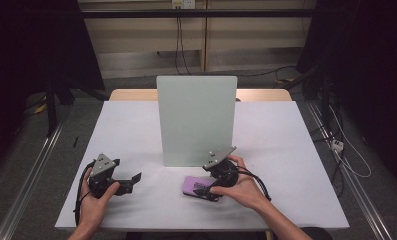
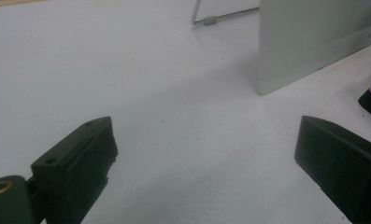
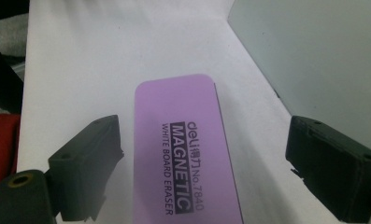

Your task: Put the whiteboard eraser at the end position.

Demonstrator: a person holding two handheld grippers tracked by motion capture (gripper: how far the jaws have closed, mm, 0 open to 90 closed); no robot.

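Right gripper view: purple whiteboard eraser point(image 3: 185, 154) flat on white bench point(image 3: 103, 56), centre frame, between spread fingers point(image 3: 87, 168) of right gripper point(image 3: 206, 168), untouched; left gripper point(image 2: 206, 163) fingers likewise spread.

High view: fixed above the near edge, looking forward and down over the whole white desk point(image 1: 136, 130). Left tool view: low, close to the surface, facing an upright grey board point(image 2: 314, 37). Right tool view: very near, angled down onto a purple eraser point(image 3: 183, 140). Shared across all three: board and desk.
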